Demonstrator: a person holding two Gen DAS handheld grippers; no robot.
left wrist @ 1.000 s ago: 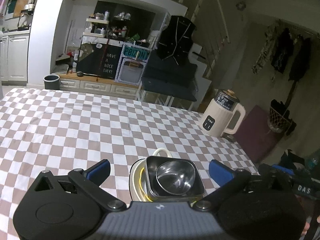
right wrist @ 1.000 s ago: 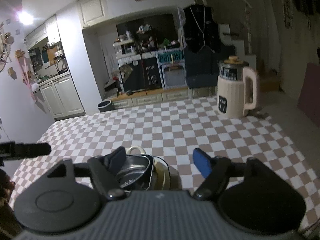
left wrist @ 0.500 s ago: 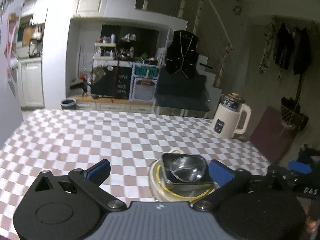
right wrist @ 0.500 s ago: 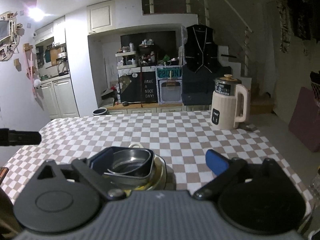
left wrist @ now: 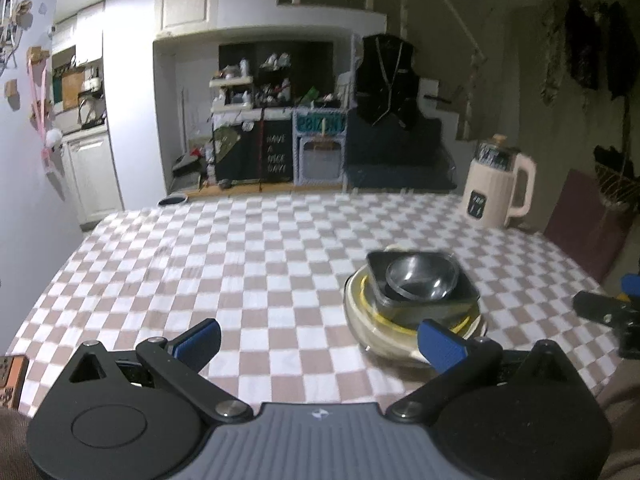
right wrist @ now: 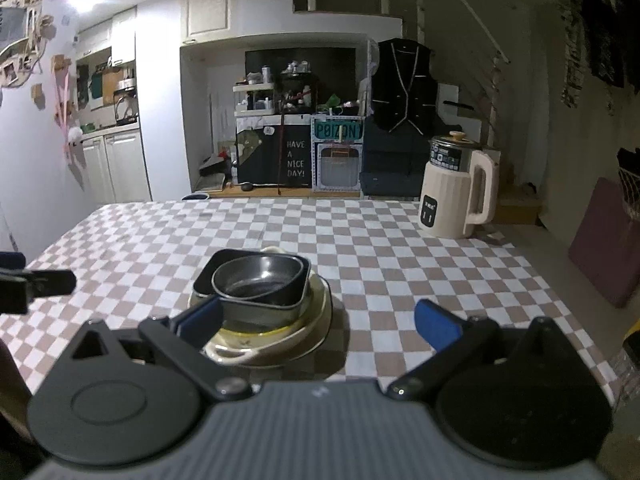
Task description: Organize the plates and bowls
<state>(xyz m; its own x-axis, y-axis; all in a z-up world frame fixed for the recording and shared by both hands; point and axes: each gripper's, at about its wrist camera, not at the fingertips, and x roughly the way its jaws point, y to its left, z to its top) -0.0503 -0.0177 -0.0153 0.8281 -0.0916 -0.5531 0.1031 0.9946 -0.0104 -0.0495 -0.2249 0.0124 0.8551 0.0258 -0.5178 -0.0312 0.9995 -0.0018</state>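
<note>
A stack of dishes stands on the checkered table: a round steel bowl [left wrist: 420, 278] inside a dark square dish [left wrist: 466, 296], on a cream plate with a yellow ring [left wrist: 360, 316]. The right wrist view shows the same steel bowl [right wrist: 256, 280], square dish [right wrist: 224, 260] and cream plate [right wrist: 316, 312]. My left gripper [left wrist: 320, 342] is open and empty, low over the table, with the stack by its right finger. My right gripper [right wrist: 316, 320] is open and empty, with the stack by its left finger.
A cream electric kettle [left wrist: 498, 186] stands at the far right of the table [left wrist: 200, 264]; it also shows in the right wrist view [right wrist: 458, 192]. Each gripper's tip shows in the other's view, at the right edge [left wrist: 600, 308] and the left edge [right wrist: 36, 284]. Cabinets and shelves stand beyond the table.
Both grippers have pulled back and risen from the stack. The stack now sits further ahead, off to the right of the left gripper and to the left of the right gripper.
</note>
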